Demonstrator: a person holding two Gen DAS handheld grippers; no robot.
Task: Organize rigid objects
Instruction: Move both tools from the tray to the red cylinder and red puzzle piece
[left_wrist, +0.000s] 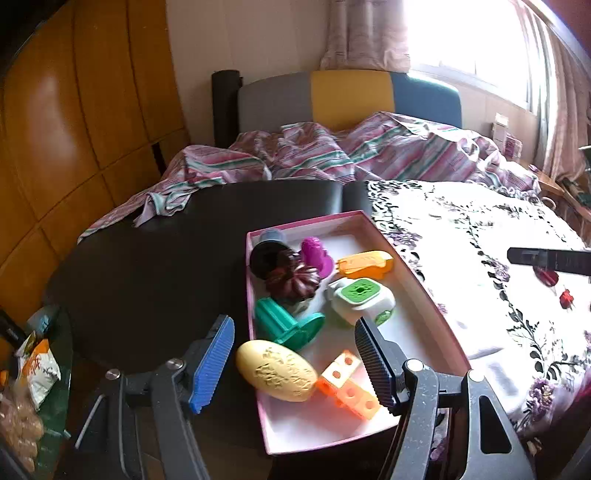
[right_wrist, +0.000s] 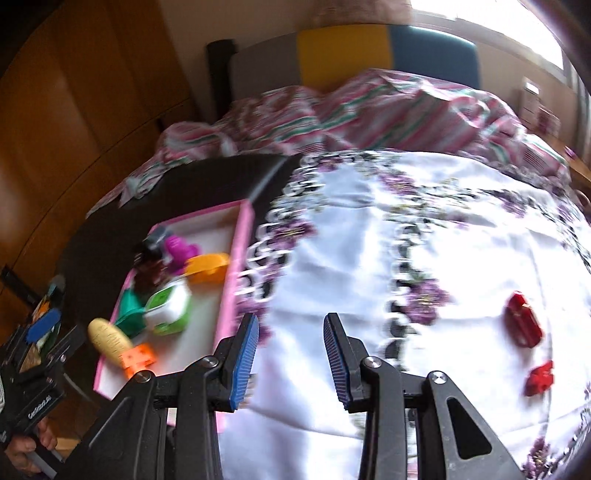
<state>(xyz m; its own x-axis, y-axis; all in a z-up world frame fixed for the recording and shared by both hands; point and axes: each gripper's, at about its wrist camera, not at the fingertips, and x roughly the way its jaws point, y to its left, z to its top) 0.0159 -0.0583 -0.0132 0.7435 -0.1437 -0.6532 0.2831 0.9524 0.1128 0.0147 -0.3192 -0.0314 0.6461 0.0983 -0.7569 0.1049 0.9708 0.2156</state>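
The right tongs (right_wrist: 290, 356) are hanging open and empty over the bench (right_wrist: 351, 280), with two red toys (right_wrist: 523, 325) lying to their right, far from the open left tongs (left_wrist: 295, 363) over the pink box (left_wrist: 417, 273).

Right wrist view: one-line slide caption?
Open right claw over floral cloth, two red toys outside the pink box.
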